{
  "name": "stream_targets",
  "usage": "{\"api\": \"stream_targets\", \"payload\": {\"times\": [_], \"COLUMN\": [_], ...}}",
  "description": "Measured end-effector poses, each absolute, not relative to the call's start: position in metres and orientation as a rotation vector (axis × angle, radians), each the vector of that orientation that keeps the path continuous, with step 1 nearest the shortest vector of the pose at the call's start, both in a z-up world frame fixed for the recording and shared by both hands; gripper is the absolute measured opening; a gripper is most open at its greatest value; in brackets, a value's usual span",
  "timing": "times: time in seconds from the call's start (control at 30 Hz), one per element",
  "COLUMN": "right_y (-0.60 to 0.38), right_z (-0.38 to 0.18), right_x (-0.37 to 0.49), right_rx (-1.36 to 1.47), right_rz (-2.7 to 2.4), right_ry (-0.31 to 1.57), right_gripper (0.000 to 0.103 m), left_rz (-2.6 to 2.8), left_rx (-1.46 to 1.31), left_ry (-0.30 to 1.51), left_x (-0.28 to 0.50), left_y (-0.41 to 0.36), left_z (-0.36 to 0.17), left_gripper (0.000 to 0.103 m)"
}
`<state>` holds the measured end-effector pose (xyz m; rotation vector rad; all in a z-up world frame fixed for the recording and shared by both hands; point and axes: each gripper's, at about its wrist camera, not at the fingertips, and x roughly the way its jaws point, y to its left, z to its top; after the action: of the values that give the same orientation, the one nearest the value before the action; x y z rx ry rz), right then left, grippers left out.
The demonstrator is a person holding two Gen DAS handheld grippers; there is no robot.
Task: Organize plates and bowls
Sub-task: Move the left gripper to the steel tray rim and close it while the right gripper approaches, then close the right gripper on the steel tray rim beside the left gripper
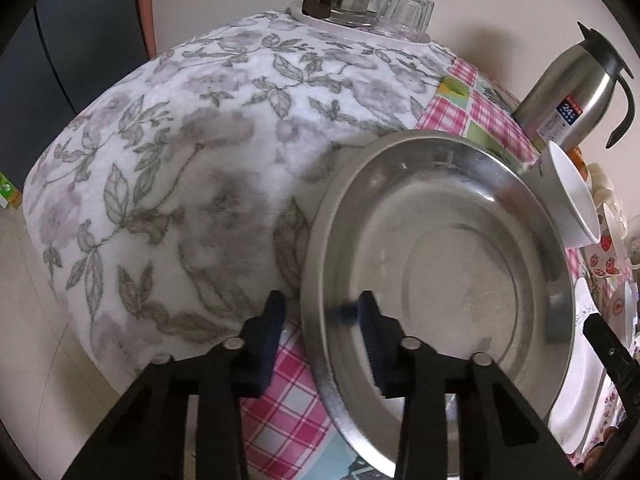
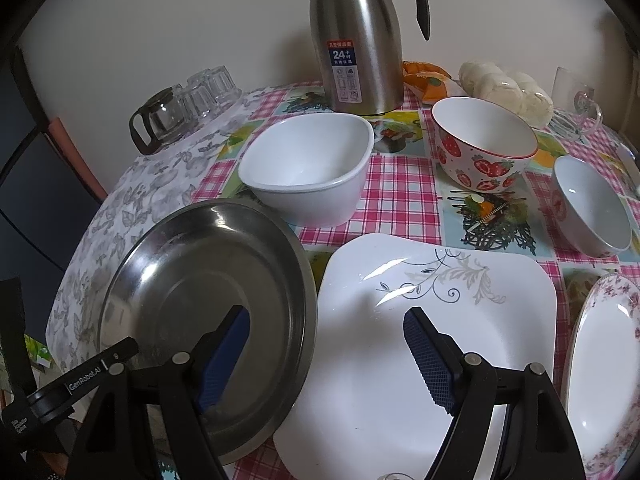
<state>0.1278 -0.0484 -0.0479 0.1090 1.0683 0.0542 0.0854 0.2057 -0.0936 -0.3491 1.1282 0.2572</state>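
Gripping the steel plate [image 1: 440, 260] by its near rim, the left tongs [image 1: 320, 320] tilt it off the worktop [image 2: 400, 200]. Right tongs [image 2: 326, 356] hover wide open, empty, above the square white plate [image 2: 400, 320]. Bowls remain scattered, nothing stacked.

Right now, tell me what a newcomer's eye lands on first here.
The shiny steel plate, tilted at the table's left edge with the left gripper straddling its rim. Next, the strawberry bowl and tall steel thermos toward the back wall, beyond the white square plate.
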Motion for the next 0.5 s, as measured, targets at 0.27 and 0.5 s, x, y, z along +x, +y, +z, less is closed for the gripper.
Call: {"api": "stream_targets", "payload": {"times": [0.27,0.5], "right_y": [-0.047,-0.032], "right_z": [-0.049,-0.047], "right_x": [0.128,0.125], "right_rx": [0.097,0.051], "right_rz": [0.056,0.106], "right_ry": [1.065,1.041], "right_gripper": [0.082,0.077], "left_rz": [0.253,0.297], "left_rx": [-0.429,-0.504], "left_ry": [1.084,1.06], "left_x": [0.078,0.07], "left_y": [0.216,0.235], "left_z": [-0.092,-0.092], "left_gripper": [0.018,0.017]}}
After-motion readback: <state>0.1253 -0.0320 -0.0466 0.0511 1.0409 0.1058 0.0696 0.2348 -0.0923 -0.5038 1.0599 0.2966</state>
